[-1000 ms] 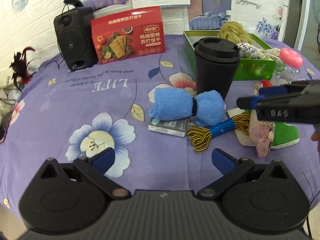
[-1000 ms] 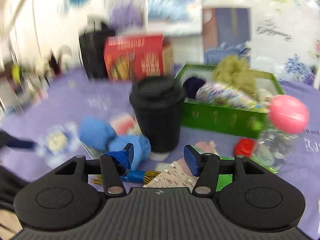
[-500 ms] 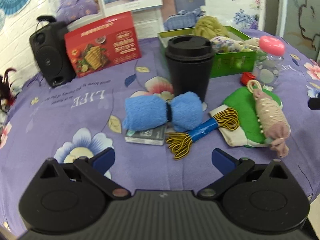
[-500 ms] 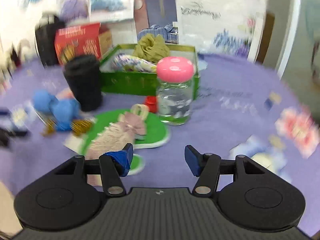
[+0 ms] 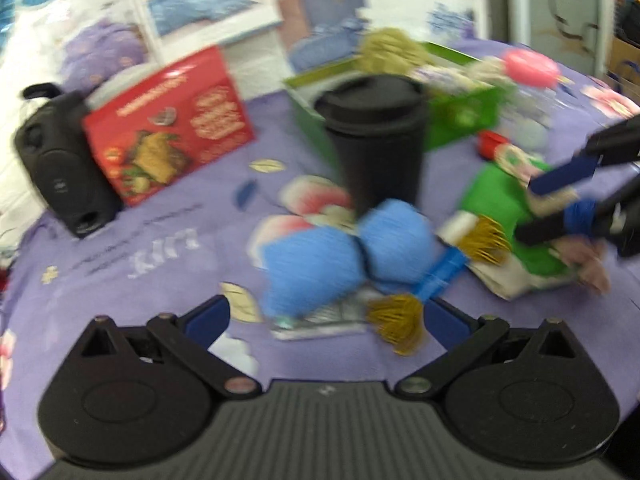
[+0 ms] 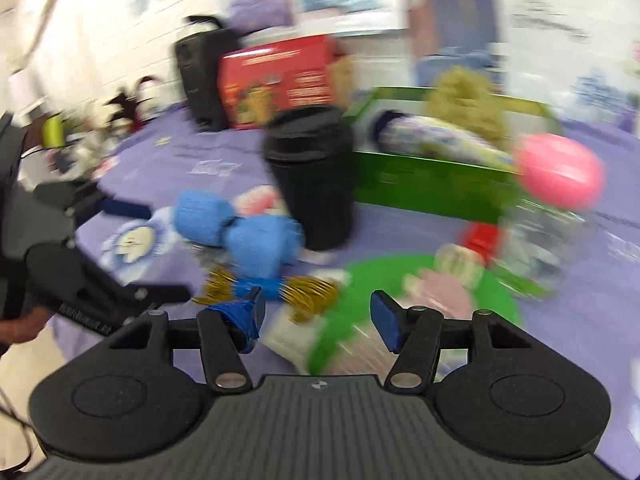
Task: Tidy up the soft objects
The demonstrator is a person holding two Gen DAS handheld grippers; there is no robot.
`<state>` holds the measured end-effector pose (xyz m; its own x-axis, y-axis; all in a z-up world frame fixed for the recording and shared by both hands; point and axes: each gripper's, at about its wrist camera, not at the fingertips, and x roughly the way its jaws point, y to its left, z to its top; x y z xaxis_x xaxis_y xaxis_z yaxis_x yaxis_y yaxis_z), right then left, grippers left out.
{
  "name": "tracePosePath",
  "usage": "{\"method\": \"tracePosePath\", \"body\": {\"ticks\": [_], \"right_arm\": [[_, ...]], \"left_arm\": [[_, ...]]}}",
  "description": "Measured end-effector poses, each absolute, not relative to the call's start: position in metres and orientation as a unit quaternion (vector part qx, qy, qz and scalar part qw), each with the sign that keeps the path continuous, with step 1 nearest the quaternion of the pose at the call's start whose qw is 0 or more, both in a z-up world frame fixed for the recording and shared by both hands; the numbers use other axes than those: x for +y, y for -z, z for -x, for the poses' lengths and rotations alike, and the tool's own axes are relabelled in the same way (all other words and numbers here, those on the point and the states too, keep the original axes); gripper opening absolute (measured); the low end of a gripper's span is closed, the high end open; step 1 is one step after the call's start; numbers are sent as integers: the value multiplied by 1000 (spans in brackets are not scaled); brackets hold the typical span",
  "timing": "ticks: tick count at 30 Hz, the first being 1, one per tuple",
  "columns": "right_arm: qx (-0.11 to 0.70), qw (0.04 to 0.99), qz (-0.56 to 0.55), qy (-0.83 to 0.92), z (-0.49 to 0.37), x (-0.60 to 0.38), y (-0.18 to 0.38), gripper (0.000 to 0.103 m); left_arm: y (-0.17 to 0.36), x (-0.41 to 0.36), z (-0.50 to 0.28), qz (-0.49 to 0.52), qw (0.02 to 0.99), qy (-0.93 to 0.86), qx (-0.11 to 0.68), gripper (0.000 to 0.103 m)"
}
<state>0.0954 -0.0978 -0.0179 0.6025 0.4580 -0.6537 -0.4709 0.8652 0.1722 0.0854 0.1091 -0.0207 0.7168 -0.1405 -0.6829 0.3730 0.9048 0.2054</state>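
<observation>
A rolled blue towel (image 5: 344, 256) (image 6: 240, 236) lies on the purple floral cloth in front of a black cup (image 5: 376, 140) (image 6: 312, 176). A yellow cord bundle with blue tape (image 5: 436, 276) (image 6: 272, 286) lies beside it. A pink knitted pouch (image 6: 444, 292) rests on a green mat (image 5: 504, 200) (image 6: 400, 320). My left gripper (image 5: 326, 320) is open just short of the towel. My right gripper (image 6: 316, 316) is open over the mat and shows at the right of the left wrist view (image 5: 560, 204). Both views are blurred.
A green box (image 5: 460, 116) (image 6: 432, 184) holding soft items stands behind the cup. A pink-lidded jar (image 6: 556, 200), a red cracker box (image 5: 168, 140) and a black speaker (image 5: 60, 164) stand around. A flat packet (image 5: 324, 316) lies under the towel.
My left gripper has moved closer to the blue towel. My right gripper has swung back left, over the green mat and pouch, and into the left wrist view again.
</observation>
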Motion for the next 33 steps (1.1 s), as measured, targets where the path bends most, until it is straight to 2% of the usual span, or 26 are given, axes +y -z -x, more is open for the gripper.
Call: {"method": "tracePosePath", "body": {"ticks": [8, 14, 17, 21, 26, 28, 33], "right_arm": [[434, 847, 17, -307, -150, -74, 46, 44], [449, 822, -42, -347, -97, -68, 46, 46], [471, 786, -123, -380, -69, -68, 54, 45], [424, 835, -116, -330, -36, -82, 33, 45], [336, 926, -71, -154, -12, -122, 4, 46], [345, 931, -79, -92, -21, -136, 11, 48], [367, 918, -137, -65, -48, -139, 33, 47]], "left_arm": [[14, 160, -79, -117, 922, 69, 363, 103], [18, 175, -78, -73, 914, 52, 396, 103], [21, 168, -76, -61, 910, 55, 407, 103], [25, 150, -64, -58, 902, 55, 424, 103], [32, 118, -50, -22, 889, 95, 447, 103], [37, 104, -50, -23, 888, 94, 450, 103], [51, 83, -51, -47, 877, 98, 467, 103]]}}
